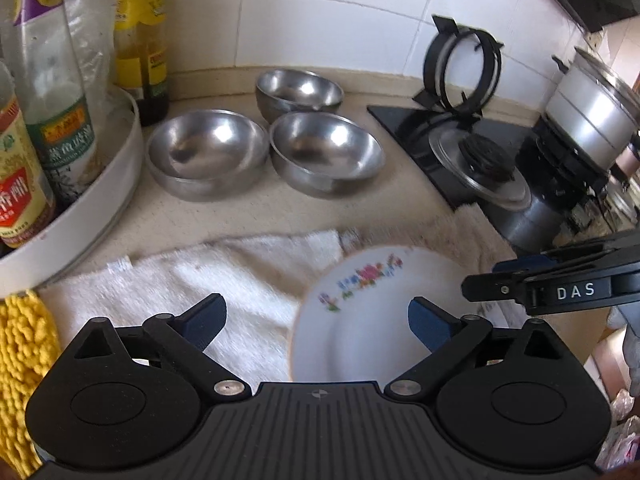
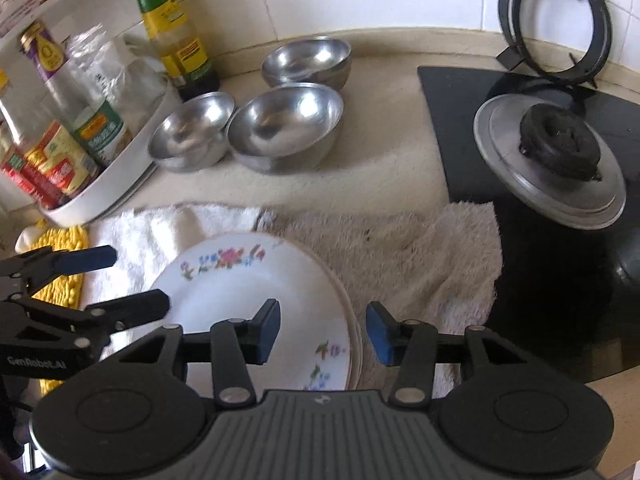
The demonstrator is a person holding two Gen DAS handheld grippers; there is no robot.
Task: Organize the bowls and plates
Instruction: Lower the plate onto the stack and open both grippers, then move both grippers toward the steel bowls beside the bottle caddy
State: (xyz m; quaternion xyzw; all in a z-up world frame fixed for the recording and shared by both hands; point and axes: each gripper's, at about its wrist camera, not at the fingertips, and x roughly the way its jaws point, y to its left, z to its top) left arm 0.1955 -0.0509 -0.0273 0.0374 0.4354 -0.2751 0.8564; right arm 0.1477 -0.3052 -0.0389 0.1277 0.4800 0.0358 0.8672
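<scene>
Nearest in the right wrist view, the right gripper (image 2: 322, 330) hangs with its blue-padded jaws partly apart, straddling the right rim of a white round china plate with a painted flower border (image 2: 240, 292); neither pad presses on it. That plate tops a small stack, whose lower rims show at its 3 o'clock edge, resting on a white fluffy towel (image 2: 400, 256) spread over the beige counter. At 9 o'clock of the plate the left gripper (image 2: 120, 280) reaches in with its jaws spread wide and nothing between them; the left wrist view shows the same wide gap over the plate's left edge and the towel. A yellow knobbly cloth (image 2: 64, 248) lies at the towel's 9 o'clock end. Farther off, at 12 o'clock, three shiny steel bowls (image 2: 286, 126) sit close together upright. A white round tray of sauce bottles (image 2: 120, 176) stands at 10 o'clock, and a black glass hob with a steel burner cap (image 2: 552, 168) at 2 o'clock.
</scene>
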